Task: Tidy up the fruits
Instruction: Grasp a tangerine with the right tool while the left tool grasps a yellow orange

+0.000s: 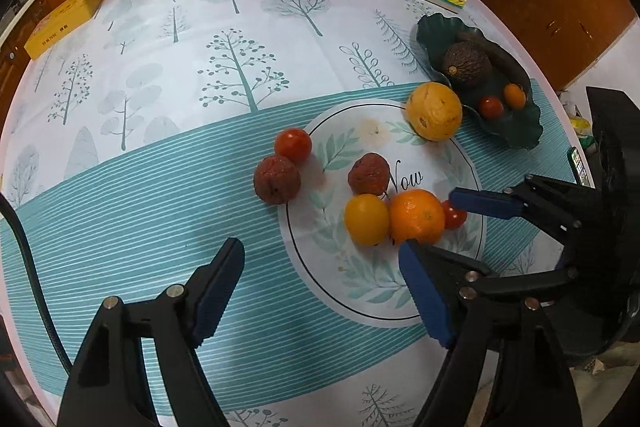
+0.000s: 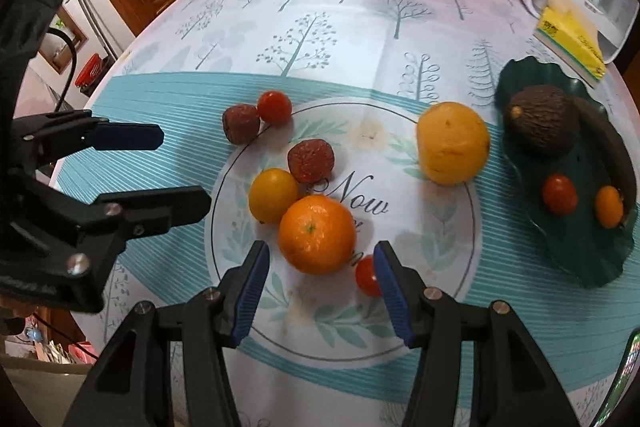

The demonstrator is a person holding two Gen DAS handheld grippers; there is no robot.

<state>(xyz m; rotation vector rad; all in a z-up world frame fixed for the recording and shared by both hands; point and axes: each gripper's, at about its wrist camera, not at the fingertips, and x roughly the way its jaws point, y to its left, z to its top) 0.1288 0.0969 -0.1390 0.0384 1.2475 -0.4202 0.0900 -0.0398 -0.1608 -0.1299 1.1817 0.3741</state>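
Item: orange (image 2: 317, 235), on tablecloth (image 2: 340, 39) inside the printed circle, just ahead of my R gripper (image 2: 318, 287). R fingers spread wide, nothing held; orange sits nearer the gap's left side, small red tomato (image 2: 367, 277) touching the right pad. L gripper (image 1: 322, 291) also released, empty, hovering near.

Step, my read: grab orange, move to green dish (image 2: 568, 259). To do it well I'd shift R slightly left so the tomato stays outside the pads, centre on the orange, close gently, lift clear before crossing; watch the yellow tomato (image 2: 273, 200) touching it, it may roll.

Count, loose on cloth:
- orange x1
- big yellow citrus (image 2: 453, 143) x1
- yellow tomato x1
- red tomato x2
- wrinkled brown-red fruit x2

In dish:
- avocado (image 2: 540, 121) x1
- dark long fruit x1, partly hidden
- red tomato x1
- small orange tomato x1
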